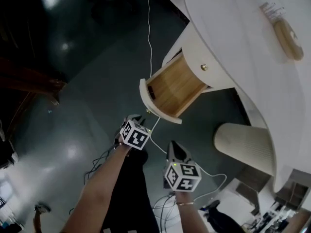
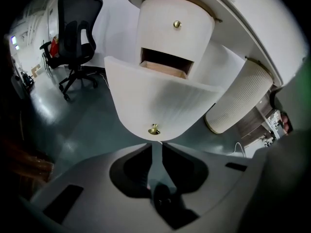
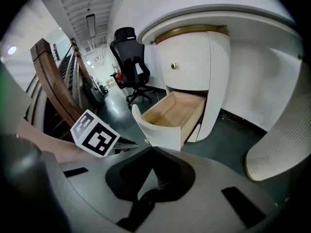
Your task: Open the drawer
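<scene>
Drawer, pale wood with a curved white front [image 1: 172, 89]: back end hidden inside the rounded white cabinet [image 1: 197, 47].
White curved desk top [image 1: 243, 42]: cut off at the head view's top and right edges.
Tan oblong object with a label [image 1: 287, 39]: blurred; print unreadable, kind unclear.
Cream ribbed column [image 1: 243, 147]: upper end hidden under the desk top.
Black mesh office chair [image 2: 75, 38]: headrest clipped by the left gripper view's top edge.
</scene>
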Demonstrator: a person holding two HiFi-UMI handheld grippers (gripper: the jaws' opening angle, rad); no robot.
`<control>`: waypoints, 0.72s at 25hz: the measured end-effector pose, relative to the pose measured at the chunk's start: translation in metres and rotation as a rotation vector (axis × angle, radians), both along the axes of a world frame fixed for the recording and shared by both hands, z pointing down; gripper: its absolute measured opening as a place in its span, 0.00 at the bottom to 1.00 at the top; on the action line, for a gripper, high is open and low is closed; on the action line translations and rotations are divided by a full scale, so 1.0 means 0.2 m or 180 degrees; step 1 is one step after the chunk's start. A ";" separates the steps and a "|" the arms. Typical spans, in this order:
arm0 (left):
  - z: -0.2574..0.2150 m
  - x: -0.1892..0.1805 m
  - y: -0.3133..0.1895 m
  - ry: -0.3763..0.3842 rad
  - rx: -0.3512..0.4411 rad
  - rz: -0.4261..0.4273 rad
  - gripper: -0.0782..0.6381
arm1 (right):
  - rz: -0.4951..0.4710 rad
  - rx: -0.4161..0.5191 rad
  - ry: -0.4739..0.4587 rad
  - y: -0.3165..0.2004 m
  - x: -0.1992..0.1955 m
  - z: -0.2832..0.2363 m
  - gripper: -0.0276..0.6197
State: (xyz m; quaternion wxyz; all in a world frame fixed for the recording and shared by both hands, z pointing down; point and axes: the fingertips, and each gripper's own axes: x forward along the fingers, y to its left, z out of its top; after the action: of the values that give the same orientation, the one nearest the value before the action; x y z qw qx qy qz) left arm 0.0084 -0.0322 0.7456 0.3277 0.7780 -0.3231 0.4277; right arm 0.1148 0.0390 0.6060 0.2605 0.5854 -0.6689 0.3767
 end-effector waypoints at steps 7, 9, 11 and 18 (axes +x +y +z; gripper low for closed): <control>-0.18 0.01 0.08 0.0097 0.0110 -0.0043 0.17 | 0.0063 -0.0020 -0.0010 0.03 0.03 -0.03 0.05; -0.24 0.02 0.11 0.0155 0.0125 -0.0078 0.17 | 0.0090 -0.0037 -0.0025 0.04 0.04 -0.03 0.05; -0.30 0.02 0.12 0.0194 0.0138 -0.0104 0.16 | 0.0123 -0.0054 -0.0038 0.05 0.05 -0.04 0.05; -0.52 -0.04 0.18 0.0246 0.0225 -0.0142 0.15 | 0.0162 -0.0135 -0.0038 0.09 0.06 -0.08 0.05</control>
State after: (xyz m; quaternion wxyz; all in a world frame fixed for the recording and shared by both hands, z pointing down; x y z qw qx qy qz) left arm 0.0009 0.0034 0.6415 0.3218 0.7975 -0.3424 0.3783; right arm 0.1266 0.0568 0.5905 0.2592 0.5944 -0.6472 0.4008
